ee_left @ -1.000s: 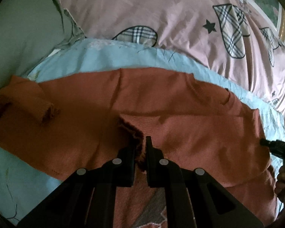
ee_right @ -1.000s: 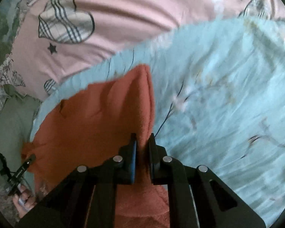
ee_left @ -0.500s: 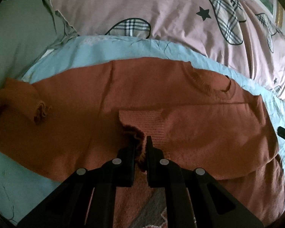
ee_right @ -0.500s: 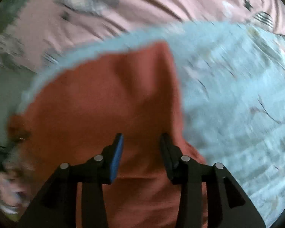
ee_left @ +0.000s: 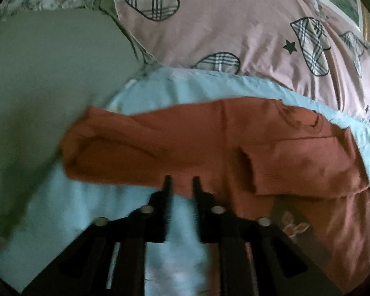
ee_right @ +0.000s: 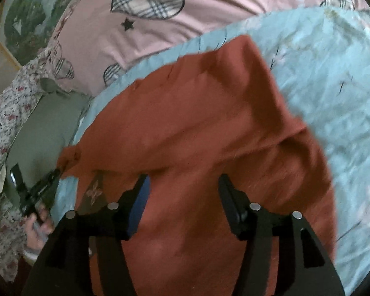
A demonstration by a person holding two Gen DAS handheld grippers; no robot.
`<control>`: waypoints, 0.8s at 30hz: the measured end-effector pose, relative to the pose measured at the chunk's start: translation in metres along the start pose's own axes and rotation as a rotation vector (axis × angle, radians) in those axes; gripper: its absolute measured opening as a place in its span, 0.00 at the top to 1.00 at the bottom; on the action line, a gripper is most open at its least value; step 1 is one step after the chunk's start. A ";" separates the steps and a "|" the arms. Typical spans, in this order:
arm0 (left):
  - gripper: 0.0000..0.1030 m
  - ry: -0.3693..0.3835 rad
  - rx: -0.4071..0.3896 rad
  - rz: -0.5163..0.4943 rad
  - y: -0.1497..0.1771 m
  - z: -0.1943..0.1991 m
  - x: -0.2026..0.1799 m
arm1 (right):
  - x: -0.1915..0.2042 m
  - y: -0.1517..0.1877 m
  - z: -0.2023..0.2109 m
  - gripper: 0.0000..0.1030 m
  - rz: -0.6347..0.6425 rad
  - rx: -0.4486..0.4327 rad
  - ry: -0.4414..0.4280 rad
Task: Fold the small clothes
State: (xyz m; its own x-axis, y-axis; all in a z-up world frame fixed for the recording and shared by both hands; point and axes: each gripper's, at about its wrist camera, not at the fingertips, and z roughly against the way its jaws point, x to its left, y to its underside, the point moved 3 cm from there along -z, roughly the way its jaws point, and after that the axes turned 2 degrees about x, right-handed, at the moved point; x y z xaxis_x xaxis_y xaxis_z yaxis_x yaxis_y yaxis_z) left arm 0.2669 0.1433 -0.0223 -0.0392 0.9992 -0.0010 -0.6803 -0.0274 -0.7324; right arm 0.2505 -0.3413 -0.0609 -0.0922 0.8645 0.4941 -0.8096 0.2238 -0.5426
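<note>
Both sleeves lie folded across the sweater (ee_left: 209, 143) on the sheet (ee_left: 185, 86). Left gripper (ee_left: 181, 182) opens narrowly, right gripper (ee_right: 183, 181) widely (both empty), releasing the fold.

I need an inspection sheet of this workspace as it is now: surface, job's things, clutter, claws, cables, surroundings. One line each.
Surface: light blue bedsheet, wrinkled, faint floral print.
Job's things: rust-orange sweater lies on the sheet, one sleeve cuff folded over the body.
Clutter: nothing seen.
Claws: left claw opening, nothing between its jaws; right claw opening above the sweater, not gripping it.
Cables: nothing seen.
Surroundings: pink duvet with plaid hearts, green pillow, framed picture.
</note>
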 end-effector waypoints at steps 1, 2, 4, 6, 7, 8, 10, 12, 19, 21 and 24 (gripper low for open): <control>0.51 -0.026 -0.009 -0.031 -0.003 0.002 0.004 | 0.000 0.005 -0.004 0.42 -0.015 0.015 -0.015; 0.45 -0.043 -0.016 -0.056 -0.005 0.002 0.006 | -0.001 0.012 -0.004 0.42 -0.023 0.025 -0.020; 0.29 -0.097 -0.028 -0.132 -0.012 -0.001 0.006 | 0.000 0.017 -0.009 0.42 -0.037 0.045 -0.025; 0.24 -0.151 -0.032 -0.214 -0.020 -0.010 0.004 | 0.003 0.020 -0.011 0.42 -0.041 0.058 -0.031; 0.21 -0.159 -0.023 -0.254 -0.023 -0.018 0.002 | 0.005 0.020 -0.012 0.42 -0.042 0.063 -0.033; 0.20 -0.178 -0.003 -0.303 -0.026 -0.029 0.000 | 0.007 0.020 -0.013 0.42 -0.040 0.066 -0.035; 0.20 -0.220 0.023 -0.381 -0.028 -0.048 -0.004 | 0.013 0.018 -0.016 0.42 -0.038 0.072 -0.046; 0.20 -0.256 0.042 -0.440 -0.033 -0.068 -0.006 | 0.018 0.016 -0.018 0.42 -0.035 0.076 -0.054; 0.68 -0.243 0.163 -0.349 -0.051 -0.127 0.023 | 0.036 0.013 -0.017 0.42 -0.013 0.068 -0.086; 0.88 -0.239 0.170 -0.294 -0.053 -0.127 0.030 | 0.038 0.013 -0.013 0.42 -0.011 0.058 -0.101; 0.90 -0.140 0.148 -0.163 -0.057 -0.113 0.045 | 0.039 0.014 -0.008 0.42 -0.010 0.042 -0.115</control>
State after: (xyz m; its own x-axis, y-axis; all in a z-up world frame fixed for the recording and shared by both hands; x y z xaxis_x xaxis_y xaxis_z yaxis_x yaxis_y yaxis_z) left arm 0.3870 0.1931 -0.0575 -0.0141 0.9776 0.2102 -0.7852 0.1194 -0.6076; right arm 0.2400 -0.3009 -0.0544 -0.1482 0.8044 0.5753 -0.8343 0.2107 -0.5095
